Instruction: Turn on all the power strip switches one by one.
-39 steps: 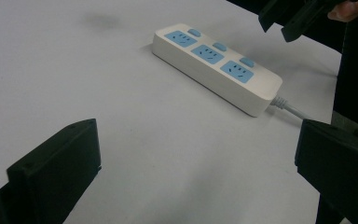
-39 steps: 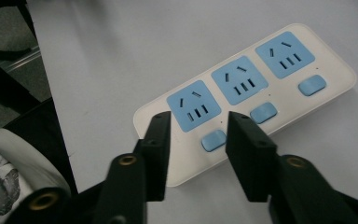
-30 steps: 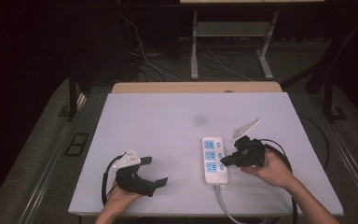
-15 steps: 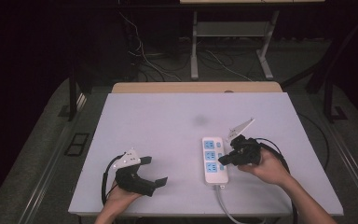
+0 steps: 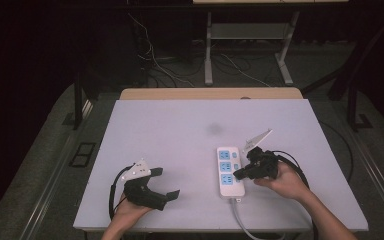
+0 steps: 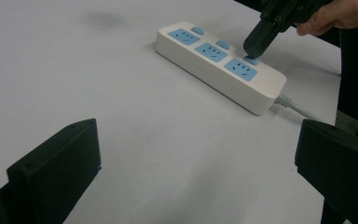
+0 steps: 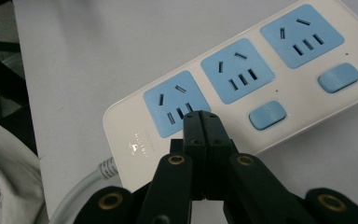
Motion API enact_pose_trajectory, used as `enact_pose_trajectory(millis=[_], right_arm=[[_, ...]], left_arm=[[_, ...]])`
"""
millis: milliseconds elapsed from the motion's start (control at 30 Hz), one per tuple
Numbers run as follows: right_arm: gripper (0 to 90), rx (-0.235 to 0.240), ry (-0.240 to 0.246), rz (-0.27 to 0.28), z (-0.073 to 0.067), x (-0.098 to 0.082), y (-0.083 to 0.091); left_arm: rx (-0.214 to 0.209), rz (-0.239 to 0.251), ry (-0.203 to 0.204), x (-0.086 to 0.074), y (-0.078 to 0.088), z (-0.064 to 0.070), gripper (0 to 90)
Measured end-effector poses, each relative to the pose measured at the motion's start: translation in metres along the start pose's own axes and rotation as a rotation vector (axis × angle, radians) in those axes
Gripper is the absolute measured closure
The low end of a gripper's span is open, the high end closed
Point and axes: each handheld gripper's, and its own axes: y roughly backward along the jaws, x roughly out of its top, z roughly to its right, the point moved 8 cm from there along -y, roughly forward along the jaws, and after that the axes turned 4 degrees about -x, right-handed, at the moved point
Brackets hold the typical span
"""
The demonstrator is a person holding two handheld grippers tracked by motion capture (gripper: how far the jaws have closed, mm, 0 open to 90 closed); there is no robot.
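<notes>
A white power strip (image 5: 229, 172) with three blue sockets lies on the white table (image 5: 180, 130), right of centre. My right gripper (image 5: 237, 174) is shut, and its joined tips rest on the strip's right edge beside the socket nearest the cable. In the left gripper view those tips (image 6: 251, 46) touch a small blue switch (image 6: 250, 59) on the strip (image 6: 219, 63). In the right gripper view the closed jaws (image 7: 200, 116) cover that switch on the strip (image 7: 261, 70). My left gripper (image 5: 165, 182) lies open at the front left, apart from the strip, with nothing between its jaws (image 6: 198, 163).
The strip's grey cable (image 5: 240, 220) runs off the table's front edge. Black gripper cables loop beside each hand. Two other blue switches (image 7: 267, 115) sit uncovered. Beyond the far edge are desk legs (image 5: 208, 50) and floor wires.
My right gripper has edged slightly left onto the strip's edge. The left gripper has stayed where it was.
</notes>
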Motion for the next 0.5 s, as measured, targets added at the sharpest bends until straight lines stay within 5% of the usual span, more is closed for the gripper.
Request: enact_pose_trajectory(millis=[500], right_arm=[[90.0, -0.019, 0.022, 0.046, 0.0004, -0.0041, -0.0018]], left_arm=[[-0.007, -0.007, 0.006, -0.0010, -0.0021, 0.0008, 0.0]])
